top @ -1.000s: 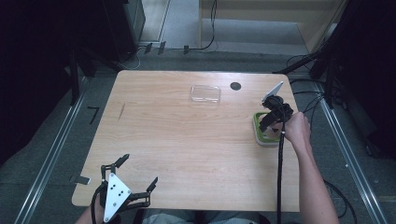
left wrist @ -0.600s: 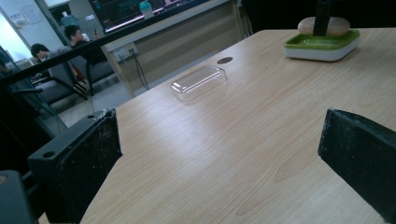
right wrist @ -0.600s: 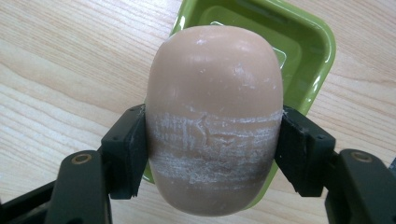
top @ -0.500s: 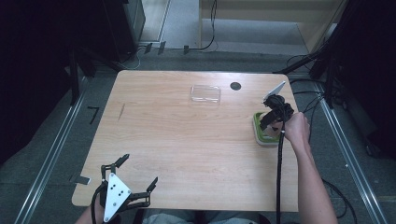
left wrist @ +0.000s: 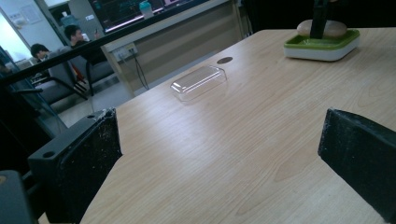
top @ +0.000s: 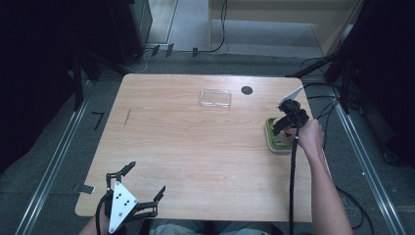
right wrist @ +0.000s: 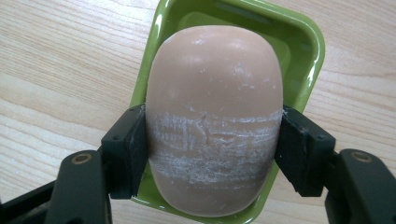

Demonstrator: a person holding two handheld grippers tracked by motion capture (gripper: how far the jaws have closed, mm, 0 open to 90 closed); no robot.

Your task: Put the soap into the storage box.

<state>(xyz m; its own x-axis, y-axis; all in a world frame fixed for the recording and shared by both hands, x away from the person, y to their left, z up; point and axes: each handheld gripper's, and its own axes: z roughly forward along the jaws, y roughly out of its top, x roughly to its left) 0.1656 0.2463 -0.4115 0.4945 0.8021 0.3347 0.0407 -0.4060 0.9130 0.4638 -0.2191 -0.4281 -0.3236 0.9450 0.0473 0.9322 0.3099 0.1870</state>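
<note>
A beige oval bar of soap (right wrist: 215,116) lies over a green soap dish (right wrist: 299,37), and the black jaws of my right gripper (right wrist: 212,149) press on its two sides from above. In the high view that right gripper (top: 286,128) points down onto the dish (top: 270,136) near the table's right edge. From the left gripper view the dish (left wrist: 322,44) with the soap (left wrist: 334,28) shows far off. My left gripper (top: 144,183) rests at the table's near left corner, jaws spread wide with nothing between them.
A clear plastic lid (top: 215,97) lies upside down at the back middle of the wooden table (top: 195,147). A small dark round hole (top: 246,90) sits just right of it. Cables trail off the table's right side.
</note>
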